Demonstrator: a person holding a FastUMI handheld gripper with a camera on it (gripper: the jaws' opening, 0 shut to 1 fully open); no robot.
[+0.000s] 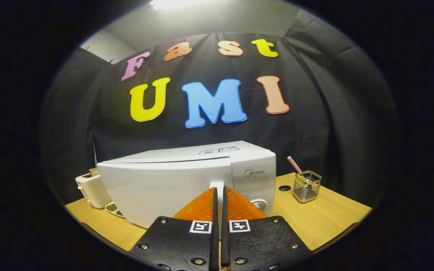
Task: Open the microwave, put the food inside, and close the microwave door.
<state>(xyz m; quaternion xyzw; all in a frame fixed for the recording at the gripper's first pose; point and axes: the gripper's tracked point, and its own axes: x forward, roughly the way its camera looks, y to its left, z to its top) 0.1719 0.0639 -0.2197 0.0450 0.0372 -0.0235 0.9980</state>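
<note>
A white microwave (187,177) stands on the wooden table (326,218) just ahead of me. Its door (156,192) covers the front, with a thin dark gap along the door's top edge. The white vertical handle (217,184) sits at the door's right side, beside the control panel and its dial (259,204). My gripper (219,189) is shut, its fingertips together right at the lower part of the handle, nothing visibly held between them. A small dish of food (112,208) lies on the table left of the microwave.
A white toaster (90,190) with a slice of bread in it stands left of the microwave, behind the dish. A wire holder (306,186) with a striped straw stands to the right, near a round hole (284,188) in the table.
</note>
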